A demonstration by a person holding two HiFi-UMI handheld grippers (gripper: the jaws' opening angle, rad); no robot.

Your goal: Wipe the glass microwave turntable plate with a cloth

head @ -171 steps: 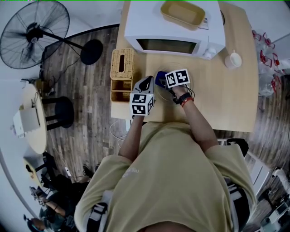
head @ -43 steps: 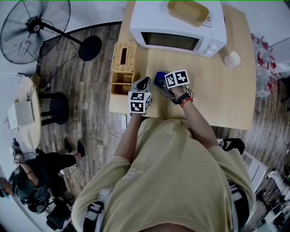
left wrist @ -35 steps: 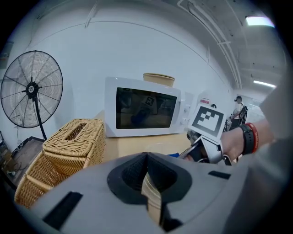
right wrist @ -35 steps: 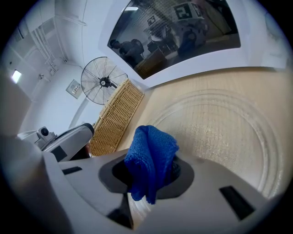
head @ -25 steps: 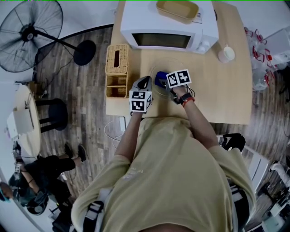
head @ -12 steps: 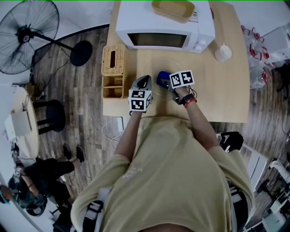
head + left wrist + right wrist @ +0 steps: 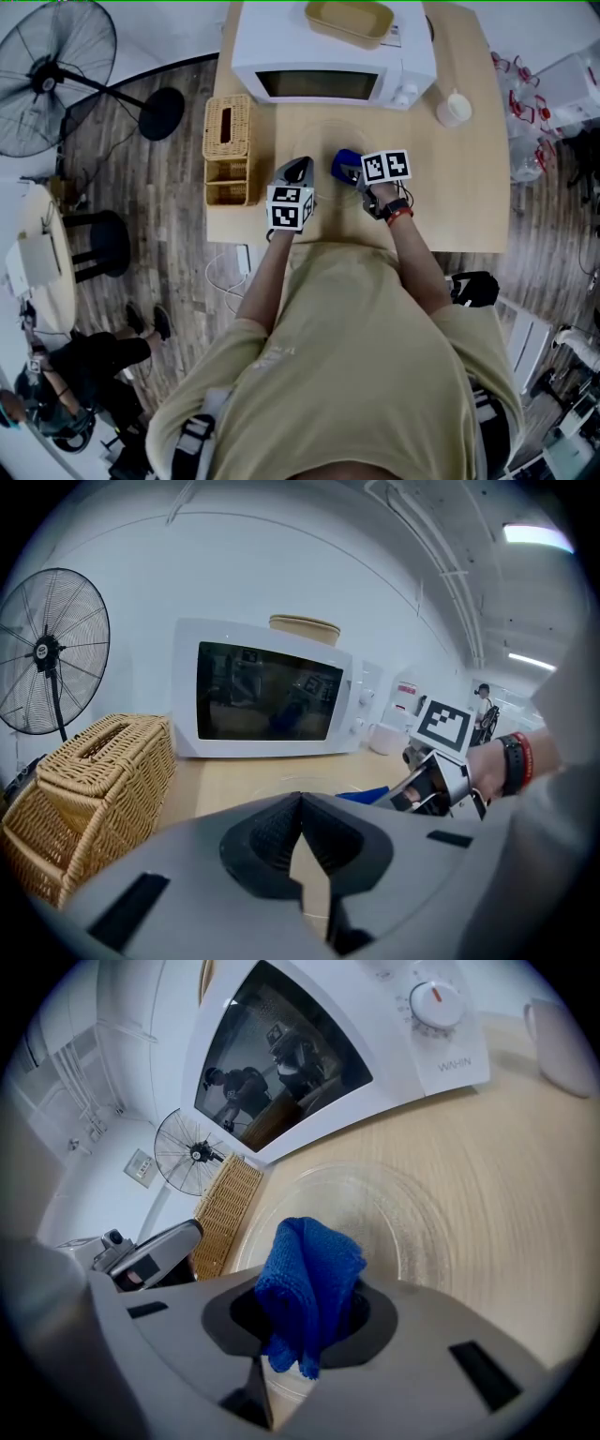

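Since a second ago, my right tongs [image 7: 354, 174] have slid rightward over the round clear glass turntable plate [image 7: 394, 1213], with the folded blue cloth [image 7: 309, 1279] pinched in their jaws. The plate lies flat on the light wooden tabletop [image 7: 450, 187], between its near edge and the white microwave [image 7: 333, 56] at the far edge. My left tongs [image 7: 300, 841] sit by the plate's left rim, jaws pressed together on nothing I can see. Wiping seems under way. Next, I judge, the cloth needs pressing down and sweeping back across the glass.
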